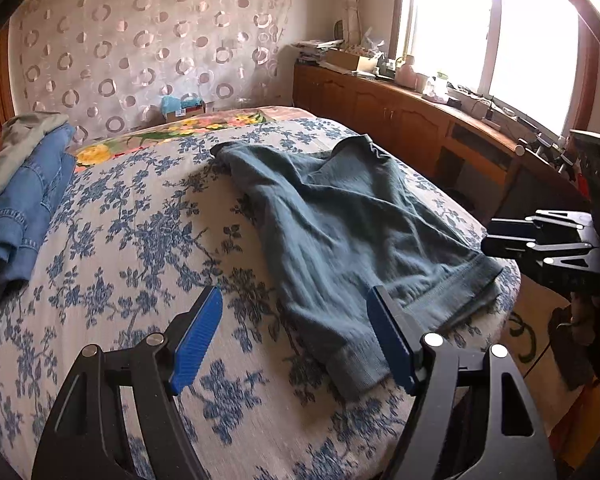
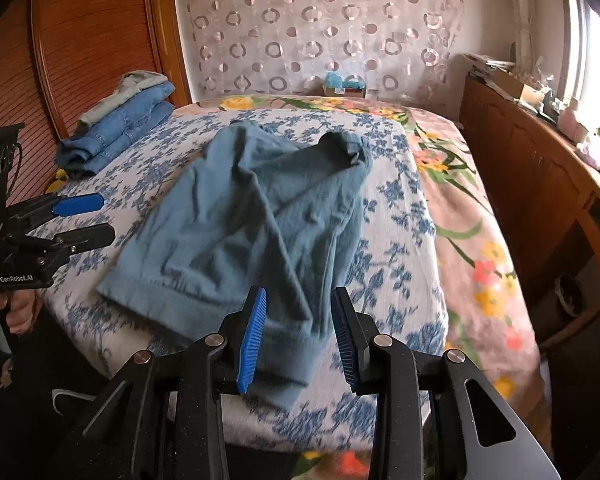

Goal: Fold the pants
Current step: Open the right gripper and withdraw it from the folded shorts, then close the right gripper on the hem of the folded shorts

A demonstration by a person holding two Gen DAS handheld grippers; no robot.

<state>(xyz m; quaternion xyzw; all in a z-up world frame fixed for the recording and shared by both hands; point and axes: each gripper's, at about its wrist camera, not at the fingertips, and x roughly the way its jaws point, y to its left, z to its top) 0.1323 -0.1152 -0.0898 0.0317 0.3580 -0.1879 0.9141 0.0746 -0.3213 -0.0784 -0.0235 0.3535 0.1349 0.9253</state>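
Teal knit pants (image 1: 340,216), rumpled and partly doubled over, lie on a blue-floral bedspread (image 1: 140,240) near the bed's foot edge. Left gripper (image 1: 296,340): jaws wide apart, holding nothing, above the pants' near hem. Right gripper (image 2: 300,336): jaws partly apart, holding nothing, over the pants' near corner. Folded jeans (image 2: 120,132) are stacked at the far left. The left wrist view alone shows the bright window (image 1: 500,32); the right wrist view alone shows a hand (image 2: 18,310) gripping the left handle.
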